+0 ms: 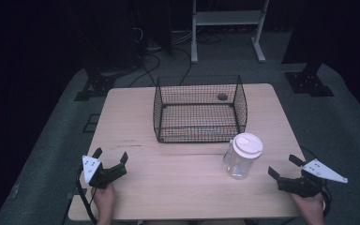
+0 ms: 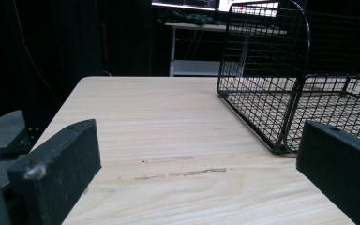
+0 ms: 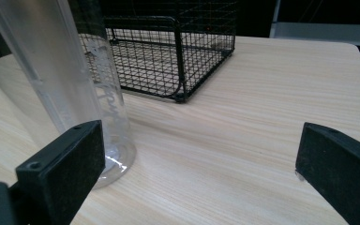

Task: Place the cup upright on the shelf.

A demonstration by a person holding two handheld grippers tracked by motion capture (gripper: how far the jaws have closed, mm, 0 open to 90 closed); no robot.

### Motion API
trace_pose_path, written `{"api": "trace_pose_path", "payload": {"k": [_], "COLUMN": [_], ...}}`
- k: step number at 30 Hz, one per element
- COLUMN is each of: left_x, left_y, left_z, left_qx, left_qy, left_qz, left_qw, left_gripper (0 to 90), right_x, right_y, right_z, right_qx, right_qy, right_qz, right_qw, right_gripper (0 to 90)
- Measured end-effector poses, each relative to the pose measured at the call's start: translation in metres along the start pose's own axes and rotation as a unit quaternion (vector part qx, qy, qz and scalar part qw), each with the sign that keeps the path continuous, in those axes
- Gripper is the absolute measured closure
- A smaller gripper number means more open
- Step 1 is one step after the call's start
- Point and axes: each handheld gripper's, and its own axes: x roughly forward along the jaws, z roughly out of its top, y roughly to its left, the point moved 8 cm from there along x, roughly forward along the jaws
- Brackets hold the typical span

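Note:
A clear plastic jar [image 1: 241, 157] with a white lid [image 1: 247, 144] stands upright on the wooden table [image 1: 168, 187], just in front of the black wire basket [image 1: 199, 108]. In the right gripper view the jar [image 3: 75, 84] rises at the left, close beside my left jaw. My right gripper [image 1: 283, 166] rests near the table's right front corner, open and holding nothing. My left gripper [image 1: 110, 155] sits at the front left, open and holding nothing; the left gripper view shows bare wood between its jaws and the basket [image 2: 281, 79] to the right.
The basket holds nothing that I can make out. A small dark hole [image 1: 222, 97] marks the tabletop behind it. Beyond the table stand a white metal frame [image 1: 227, 28], black stand feet [image 1: 309, 82] and cables on grey carpet.

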Motion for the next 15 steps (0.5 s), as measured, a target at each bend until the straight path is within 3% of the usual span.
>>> {"api": "trace_pose_path", "payload": {"k": [15], "left_x": [0.0], "left_y": [-0.001], "left_z": [0.001], "left_qx": [0.001], "left_qy": [-0.003], "left_qz": [-0.002], "left_qw": [1.0], "left_gripper": [0.0], "right_x": [-0.009], "right_y": [0.016], "right_z": [0.018], "right_qx": [0.002], "right_qy": [-0.023], "right_qz": [0.03], "right_qw": [0.9993], "right_gripper": [0.9]}}
